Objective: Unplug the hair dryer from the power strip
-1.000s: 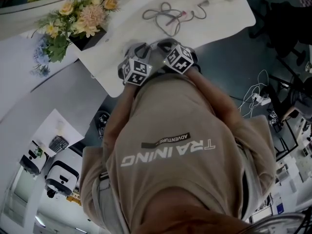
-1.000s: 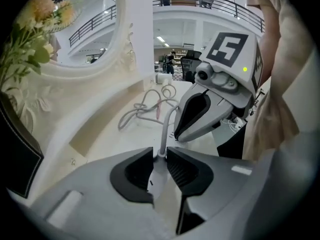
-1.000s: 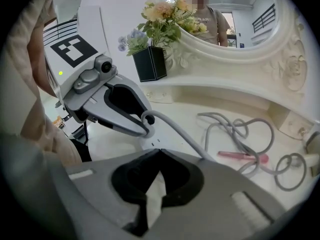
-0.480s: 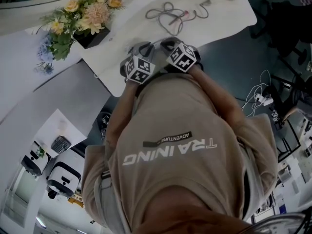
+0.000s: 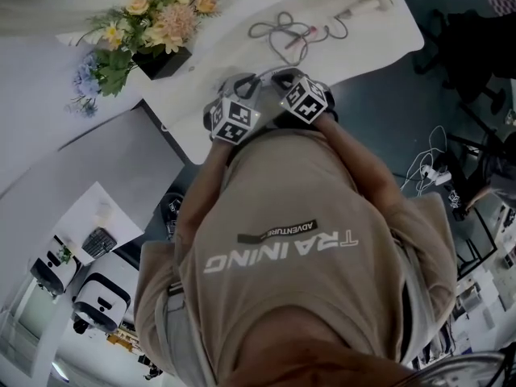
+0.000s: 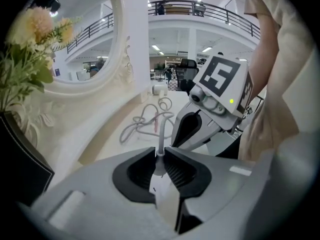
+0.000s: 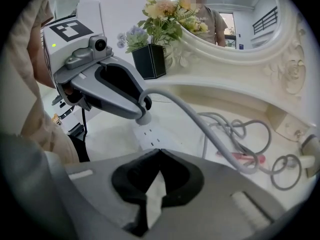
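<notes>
Plug (image 7: 142, 115) clamped just above power strip (image 7: 149, 135) at desk (image 5: 371, 31) edge.
Left gripper (image 6: 159, 156) jaws noted closing on the plug, grey cord (image 6: 161, 129) rising from between them. Right gripper (image 7: 160, 151) jaws seen together at the strip's near end. Grippers found side by side, as a second earlier. White desk, flowers (image 5: 153, 22), mirror (image 6: 85, 34); balconied hall behind.

**Setting.** A staged vanity corner in an open-plan lab or office hall. A white bench (image 5: 218, 55) with an ornate mirror (image 6: 80, 39) and a flower arrangement (image 5: 153, 22) stands below a railed mezzanine (image 6: 210, 6). An office chair (image 5: 476, 47), floor cables (image 5: 427, 164) and white wheeled machines (image 5: 101, 297) surround it.
</notes>
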